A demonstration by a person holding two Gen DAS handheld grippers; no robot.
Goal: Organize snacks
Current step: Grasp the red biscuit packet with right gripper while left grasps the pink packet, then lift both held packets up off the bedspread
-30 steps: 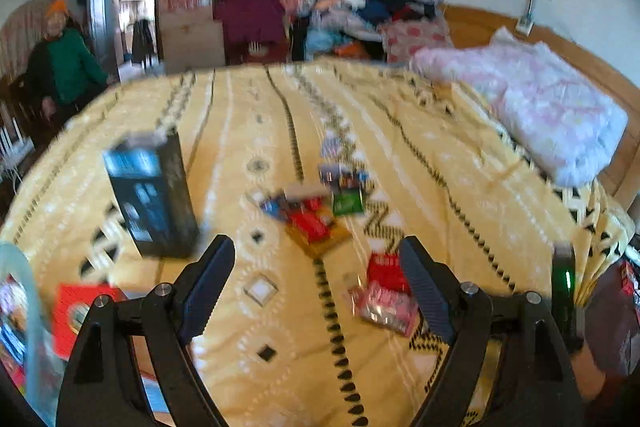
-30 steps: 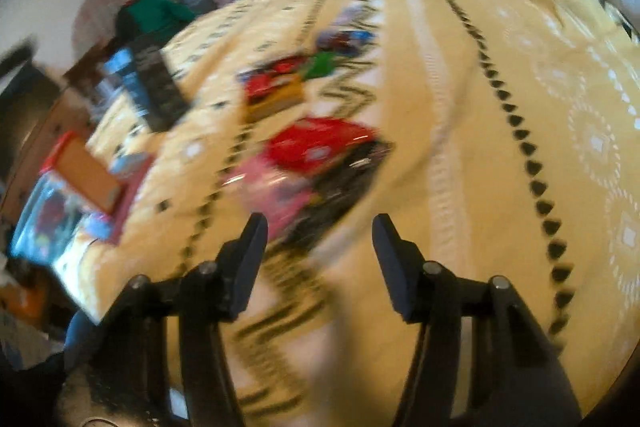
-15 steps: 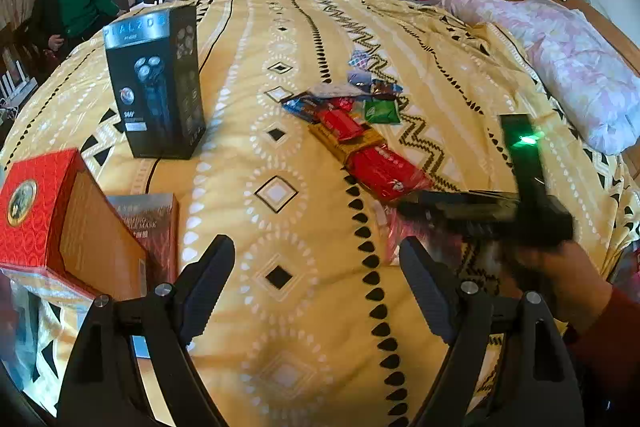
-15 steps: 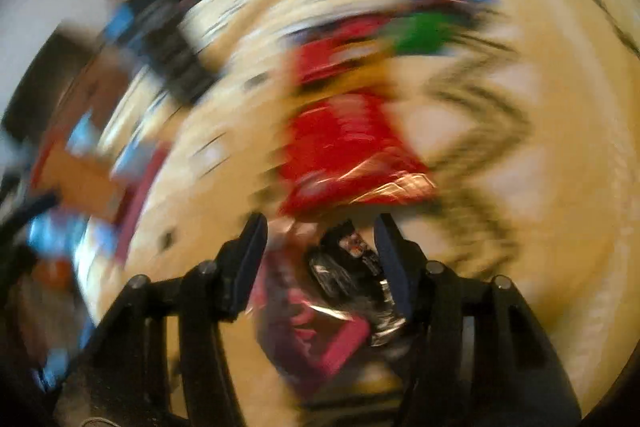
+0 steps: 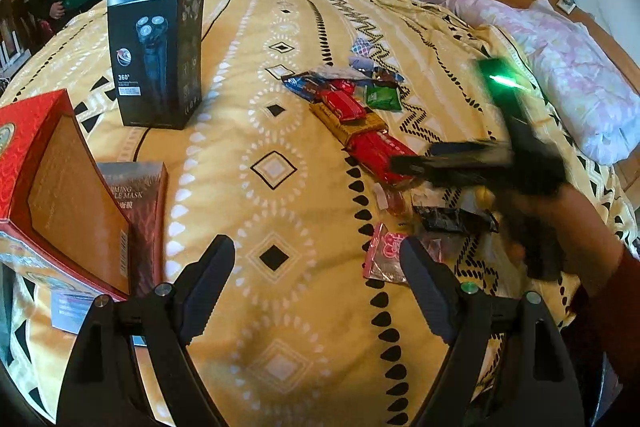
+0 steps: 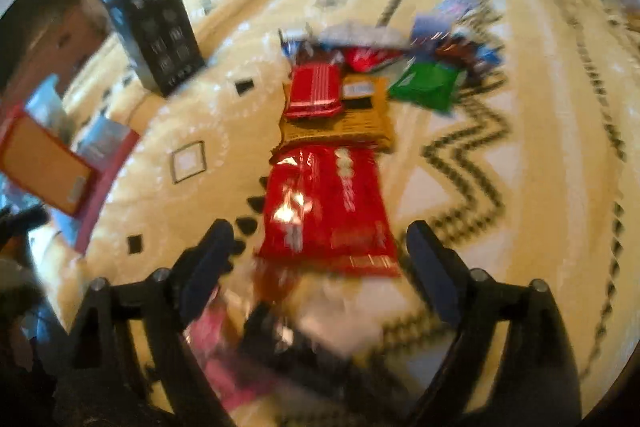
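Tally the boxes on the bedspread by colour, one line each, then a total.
Black: 1, the upright shaver box
Red: 1, the open gift box
Dark maroon: 1, the mask box lying flat beside the red one
Total: 3

We see the snacks strewn along the middle of the bed. A large red packet (image 6: 326, 207) lies flat, nearest us, its far end touching a mustard-yellow packet (image 6: 340, 125), which carries a smaller red striped packet (image 6: 314, 91). A green packet (image 6: 426, 85) lies just beside these, blue and silver wrappers (image 5: 316, 83) beyond. A pink packet (image 5: 384, 259) and black wrapper (image 5: 452, 219) lie closest.
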